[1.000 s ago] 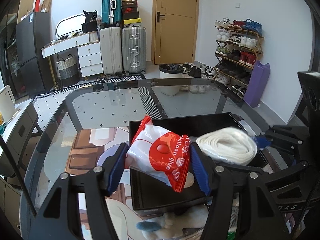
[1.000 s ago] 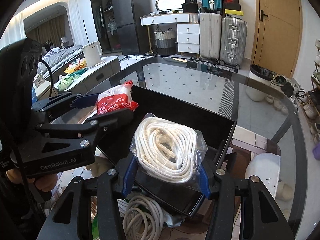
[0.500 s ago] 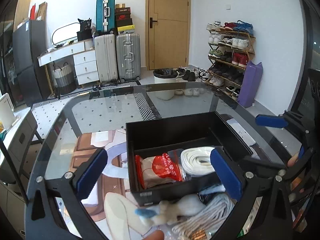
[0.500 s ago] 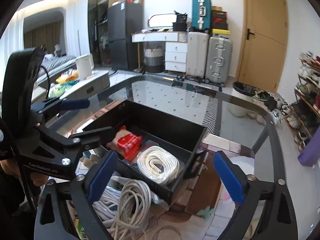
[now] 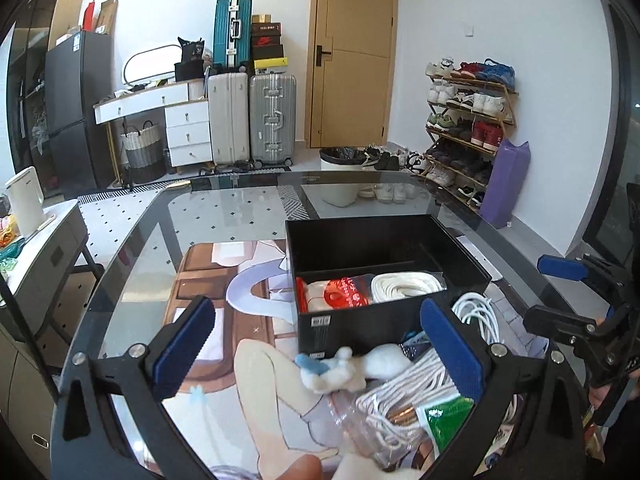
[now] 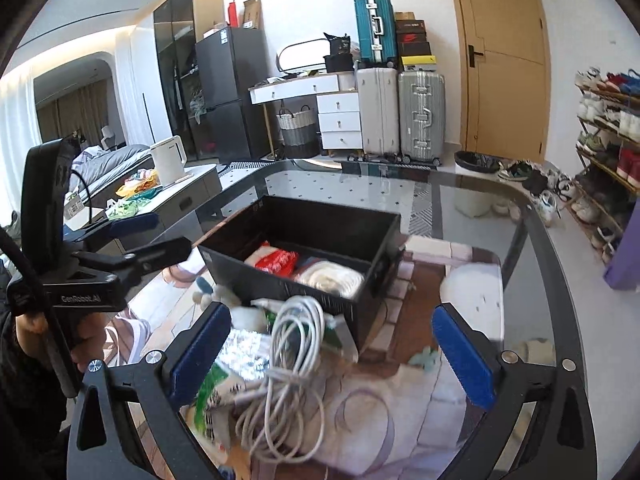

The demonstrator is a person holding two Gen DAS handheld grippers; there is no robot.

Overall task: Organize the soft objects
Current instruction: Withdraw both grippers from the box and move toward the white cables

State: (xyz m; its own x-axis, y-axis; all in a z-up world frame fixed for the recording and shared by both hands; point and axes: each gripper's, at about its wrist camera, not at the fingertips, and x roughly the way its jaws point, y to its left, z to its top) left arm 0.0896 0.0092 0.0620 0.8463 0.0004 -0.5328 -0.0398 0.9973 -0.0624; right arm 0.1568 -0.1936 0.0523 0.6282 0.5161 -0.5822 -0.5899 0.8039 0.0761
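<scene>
Both packets have dropped since a second ago: my left gripper (image 5: 320, 348) and right gripper (image 6: 332, 344) have just swung wide open, empty. Red glue packet (image 5: 344, 292) and bagged white rope (image 5: 404, 286) lie side by side in the black box (image 5: 360, 328), mid-frame on the glass counter (image 5: 224, 216).

Both handheld tools are showing black angular frames studded with silver screws and tipped with ribbed blue pads: the left gripper (image 5: 320, 344) and the right gripper (image 6: 332, 348). White "GenRobot.AI" lettering is running along the left one's side, a black cable trailing beside it.
</scene>
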